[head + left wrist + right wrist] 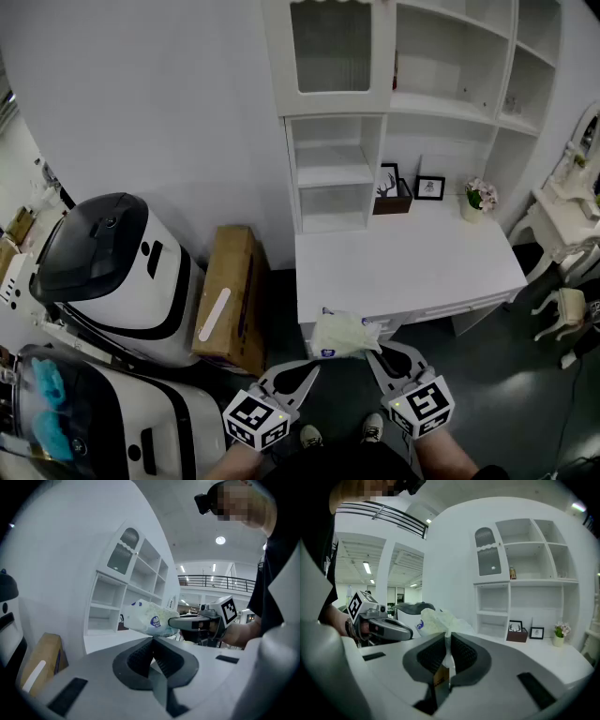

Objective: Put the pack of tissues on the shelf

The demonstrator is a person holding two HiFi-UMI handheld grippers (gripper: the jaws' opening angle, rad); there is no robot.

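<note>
The pack of tissues (342, 335), pale green-white with a blue round label, hangs in front of the white desk's near edge. My right gripper (373, 349) is shut on the pack's wrapper, which is pinched between its jaws (447, 637). The pack (436, 620) bulges out beyond the jaws to the left. My left gripper (309, 370) is close to the left of the pack, apart from it. Its jaws meet with nothing between them (152, 641), and the pack (147, 618) floats just past its tips. The white shelf unit (333, 178) stands at the desk's back, its cubbies empty (492, 604).
A white desk (403, 267) carries two picture frames (429, 187) and a small flower pot (480, 199) at the back. A cardboard box (230, 295) leans beside the desk on the left. Two large white machines (112, 272) stand further left. White furniture (562, 225) is at the right.
</note>
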